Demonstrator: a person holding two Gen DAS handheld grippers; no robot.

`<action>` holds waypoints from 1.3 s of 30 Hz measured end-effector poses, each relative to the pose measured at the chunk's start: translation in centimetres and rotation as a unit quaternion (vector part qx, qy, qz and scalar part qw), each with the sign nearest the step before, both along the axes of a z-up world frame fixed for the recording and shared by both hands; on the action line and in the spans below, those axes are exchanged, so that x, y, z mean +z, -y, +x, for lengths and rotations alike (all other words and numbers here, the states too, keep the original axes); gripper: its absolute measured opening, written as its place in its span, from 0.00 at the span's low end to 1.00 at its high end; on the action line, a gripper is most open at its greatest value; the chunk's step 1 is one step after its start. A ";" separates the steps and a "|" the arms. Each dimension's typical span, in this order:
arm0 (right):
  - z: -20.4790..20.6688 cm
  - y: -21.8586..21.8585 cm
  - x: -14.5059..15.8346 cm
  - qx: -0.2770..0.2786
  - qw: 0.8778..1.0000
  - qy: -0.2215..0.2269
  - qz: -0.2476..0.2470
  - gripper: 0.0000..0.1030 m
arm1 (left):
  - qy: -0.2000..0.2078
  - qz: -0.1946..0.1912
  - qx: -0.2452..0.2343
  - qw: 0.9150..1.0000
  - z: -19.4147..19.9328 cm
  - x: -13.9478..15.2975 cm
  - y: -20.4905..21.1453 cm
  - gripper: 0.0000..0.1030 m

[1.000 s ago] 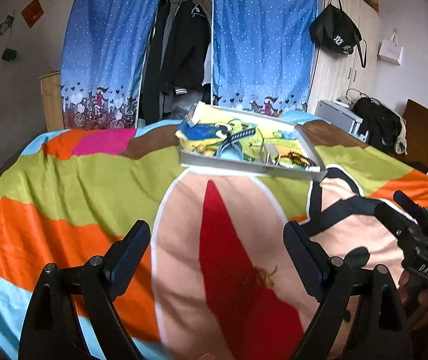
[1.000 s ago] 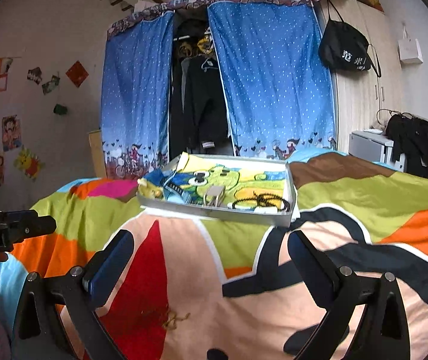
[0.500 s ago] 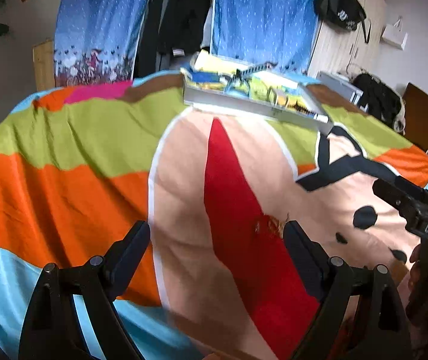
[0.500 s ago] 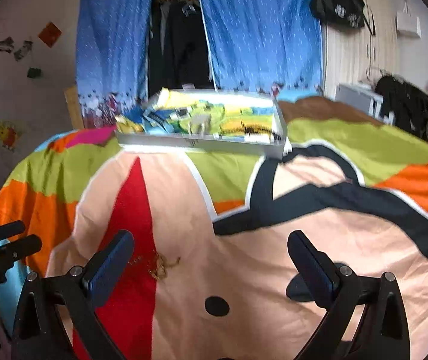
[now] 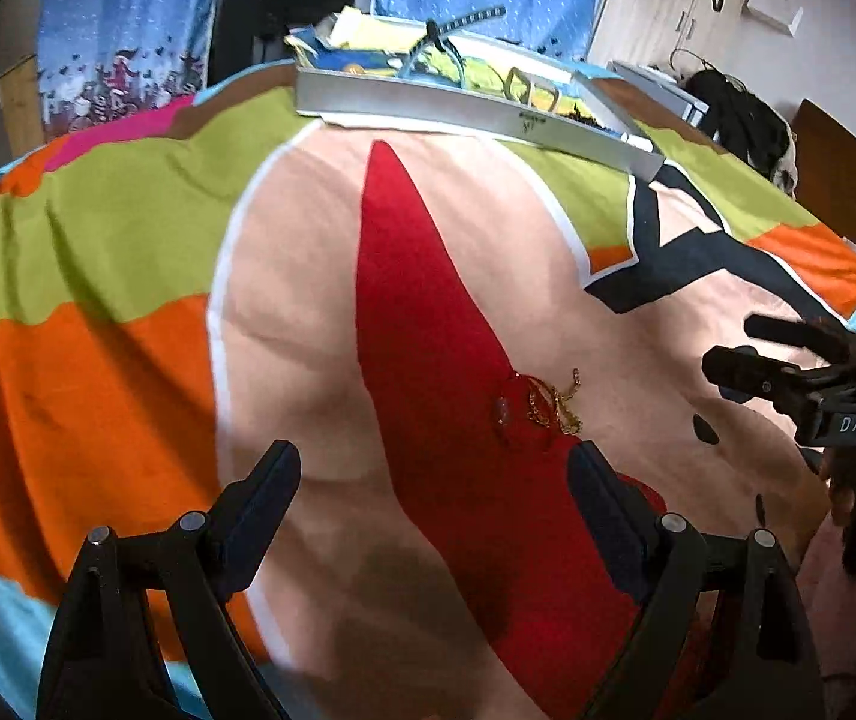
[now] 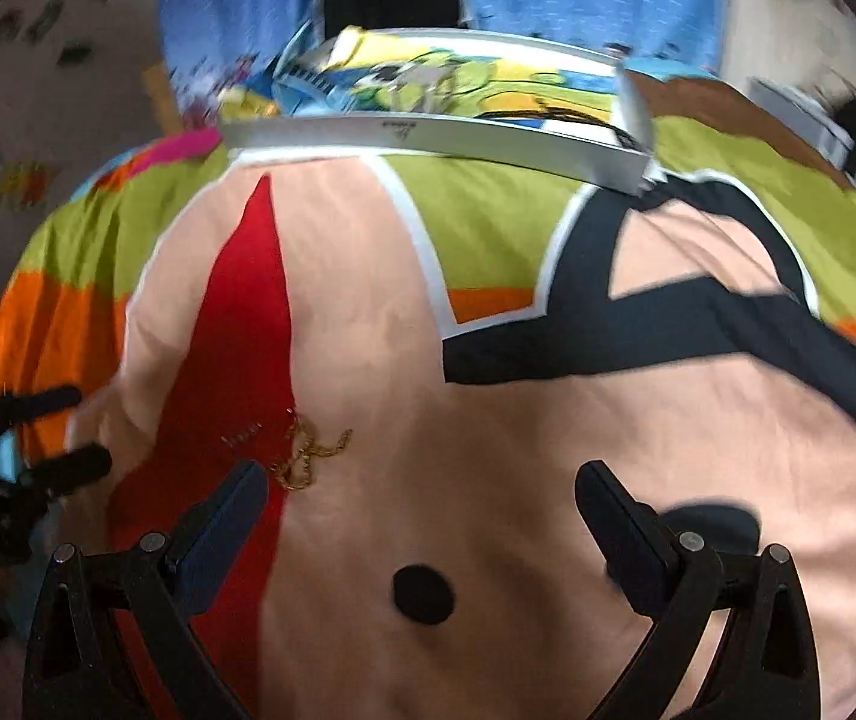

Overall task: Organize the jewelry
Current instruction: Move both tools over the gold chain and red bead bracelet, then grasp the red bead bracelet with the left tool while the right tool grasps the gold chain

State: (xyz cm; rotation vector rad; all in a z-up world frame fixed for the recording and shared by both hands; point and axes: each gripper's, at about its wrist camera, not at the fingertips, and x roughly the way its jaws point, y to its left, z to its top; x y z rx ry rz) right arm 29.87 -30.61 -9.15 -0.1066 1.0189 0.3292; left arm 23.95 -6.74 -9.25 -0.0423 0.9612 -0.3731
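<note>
On the bedspread (image 5: 128, 360), well short of the tray (image 5: 463, 111), a gold chain (image 5: 550, 405) lies ungrasped. Both spread grippers, left (image 5: 433, 480) and right (image 6: 422, 501), have been lowered toward it; pickup is judged imminent.

"DAS" on right gripper (image 5: 787, 354) body (white letters); tray (image 5: 463, 111) logo unreadable.

A gold chain (image 6: 308, 455) lies tangled on the bedspread (image 6: 487, 420) just beyond the right gripper (image 6: 422, 507).
</note>
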 end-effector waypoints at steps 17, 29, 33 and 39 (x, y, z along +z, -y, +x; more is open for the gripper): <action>0.5 -4.3 -5.4 0.177 0.981 -0.055 -0.061 0.76 | -0.051 -0.043 -0.090 0.994 3.2 -3.0 3.0 0.38; 1.2 -4.5 -6.0 0.163 0.983 -0.046 -0.068 0.76 | -0.092 -0.031 -0.091 0.991 5.5 -5.5 4.6 0.07; 1.0 -4.8 -6.3 0.167 0.982 -0.036 -0.079 0.76 | -0.093 -0.022 -0.083 0.992 5.6 -6.0 4.4 0.05; 0.7 -5.1 -6.3 0.164 0.984 -0.027 -0.072 0.76 | -0.078 -0.004 -0.053 0.996 5.3 -5.8 3.9 0.04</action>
